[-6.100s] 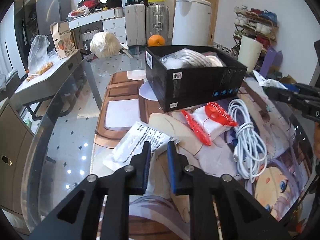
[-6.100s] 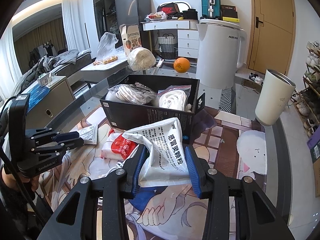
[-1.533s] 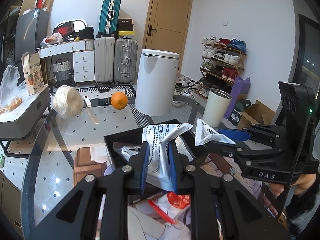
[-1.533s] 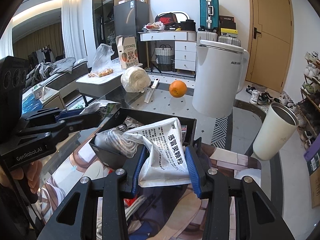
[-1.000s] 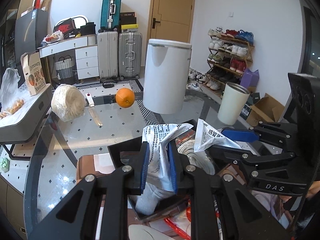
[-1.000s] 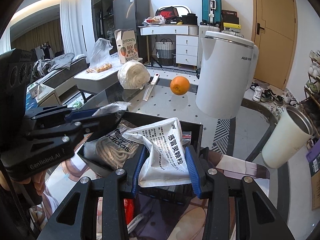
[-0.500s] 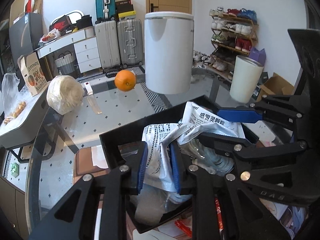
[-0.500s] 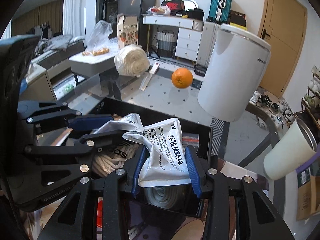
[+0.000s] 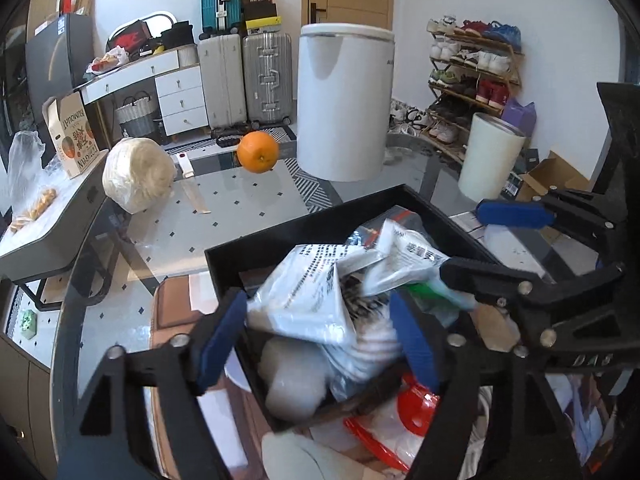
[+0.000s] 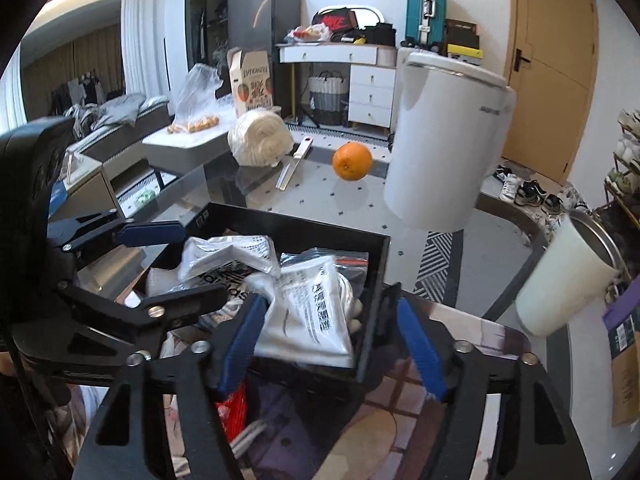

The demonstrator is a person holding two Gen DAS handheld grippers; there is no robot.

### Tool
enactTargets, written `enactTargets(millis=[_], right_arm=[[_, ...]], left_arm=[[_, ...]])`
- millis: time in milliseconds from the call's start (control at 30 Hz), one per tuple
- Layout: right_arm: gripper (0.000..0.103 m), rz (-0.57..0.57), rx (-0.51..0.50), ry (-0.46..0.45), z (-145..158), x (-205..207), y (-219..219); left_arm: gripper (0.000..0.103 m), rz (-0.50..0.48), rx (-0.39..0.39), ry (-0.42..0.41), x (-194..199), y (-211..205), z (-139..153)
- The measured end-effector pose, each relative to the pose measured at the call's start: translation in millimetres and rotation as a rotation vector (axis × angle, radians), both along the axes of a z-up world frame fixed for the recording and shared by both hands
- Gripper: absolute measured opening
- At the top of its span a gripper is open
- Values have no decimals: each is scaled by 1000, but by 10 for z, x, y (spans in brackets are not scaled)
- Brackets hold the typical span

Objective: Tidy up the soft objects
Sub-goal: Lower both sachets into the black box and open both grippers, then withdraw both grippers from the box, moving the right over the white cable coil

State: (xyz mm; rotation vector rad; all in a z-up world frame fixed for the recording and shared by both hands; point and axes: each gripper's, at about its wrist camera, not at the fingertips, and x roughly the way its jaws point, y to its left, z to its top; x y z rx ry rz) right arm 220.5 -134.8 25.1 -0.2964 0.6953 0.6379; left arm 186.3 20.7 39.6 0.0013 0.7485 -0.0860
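A black box (image 9: 280, 236) on the glass table holds several bagged soft items. My left gripper (image 9: 316, 344) hangs over its near rim with jaws opening; a white printed pouch (image 9: 308, 292) lies loose in the box between the blue pads, touching neither. My right gripper (image 10: 330, 344) is over the box's other side, jaws also opening, and a second white printed pouch (image 10: 316, 312) rests in the box (image 10: 328, 228) free of its pads. Each gripper shows in the other's view: the right gripper (image 9: 464, 240), the left gripper (image 10: 192, 260). A red-and-white packet (image 9: 416, 404) lies on the table outside the box.
Beyond the box on the glass table sit an orange (image 9: 258, 151), a tall white cylindrical appliance (image 9: 344, 100), a white tumbler (image 9: 490, 156), a pale wrapped bundle (image 9: 138, 174) and a knife (image 9: 192, 188). A white cable (image 10: 248, 436) lies under the right gripper.
Both grippers held a white pouch half a second ago; both sets of jaws have spread wide and the pouches have dropped into the black box.
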Motion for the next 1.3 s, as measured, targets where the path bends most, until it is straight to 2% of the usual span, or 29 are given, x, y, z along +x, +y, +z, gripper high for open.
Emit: enactTargets(millis=[67, 133, 200, 300, 467, 700, 967, 1300], right_arm=[[84, -15, 8, -13, 22, -72, -59], [89, -26, 16, -21, 30, -153, -125], [98, -34, 22, -15, 21, -212, -156], [102, -49, 44, -6, -23, -323, -206], [102, -65, 58, 7, -99, -454, -220], [102, -81, 81, 11, -117, -612, -288], [102, -82, 83, 27, -190, -726, -335], [102, -77, 63, 101, -368, -802, -351]], left_arm=[[97, 3, -5, -18, -102, 5, 34], [103, 34, 4, -36, -214, 33, 56], [103, 38, -37, -69, -318, 86, 82], [103, 59, -80, -73, -459, 149, 79], [103, 72, -71, -107, -667, 154, 62], [103, 110, -103, -138, -864, 223, 25], [103, 143, -83, -172, -1034, 196, -11], [103, 119, -56, -143, -1082, 101, -138]])
